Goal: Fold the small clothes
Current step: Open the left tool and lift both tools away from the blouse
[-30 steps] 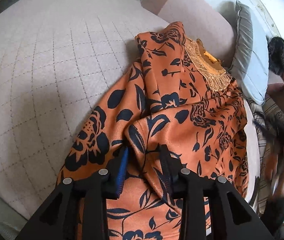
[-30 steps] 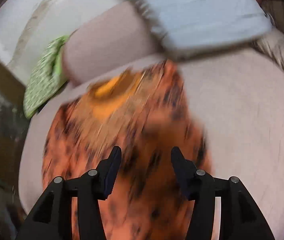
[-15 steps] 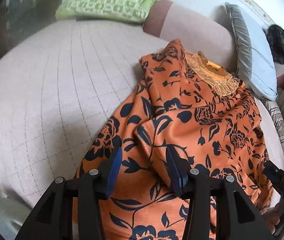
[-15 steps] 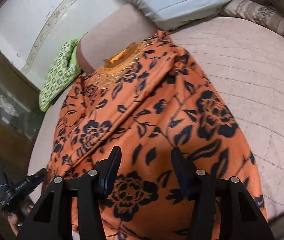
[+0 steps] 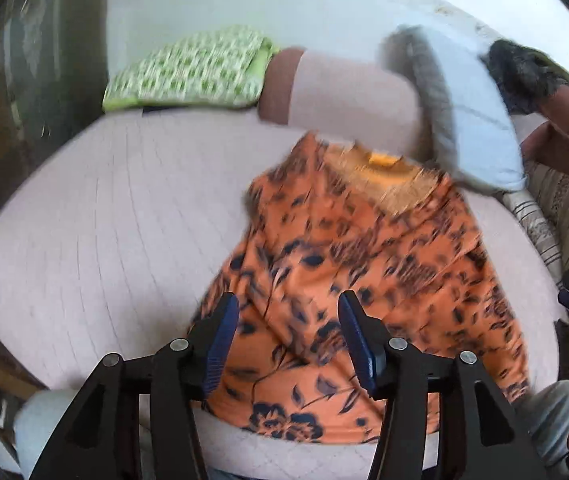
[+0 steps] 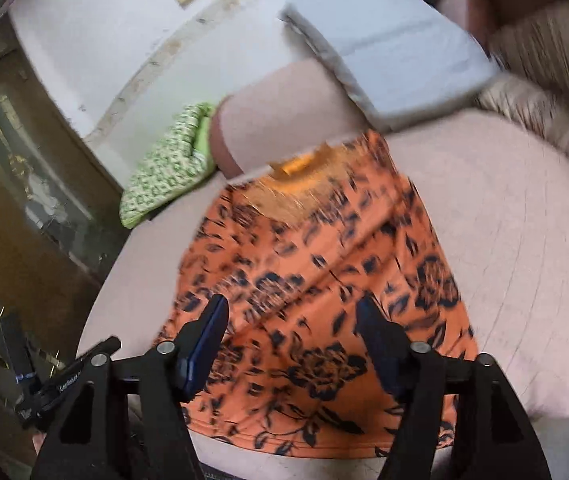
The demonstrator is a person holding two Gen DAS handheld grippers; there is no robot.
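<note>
A green pillow (image 5: 192, 68) lies at the far left of the bed (image 5: 96, 216), its print smeared by motion blur. Nearer, the left gripper (image 5: 288, 320) hangs with its jaws apart and nothing between them, above the near end of the dress (image 5: 364, 264). The dress, orange with a dark floral print, lies lengthwise on the bed, collar at the far end against a pink bolster (image 5: 348, 100), hem at the near edge; blur hides the finer folds. A grey pillow (image 5: 468, 112) leans right of the collar, with something dark and furry (image 5: 520, 72) behind it that is hard to make out. In the right wrist view the right gripper (image 6: 292, 328) is likewise spread wide and empty over the dress's (image 6: 316, 280) lower half, and part of the left tool is cut off at the lower left edge
</note>
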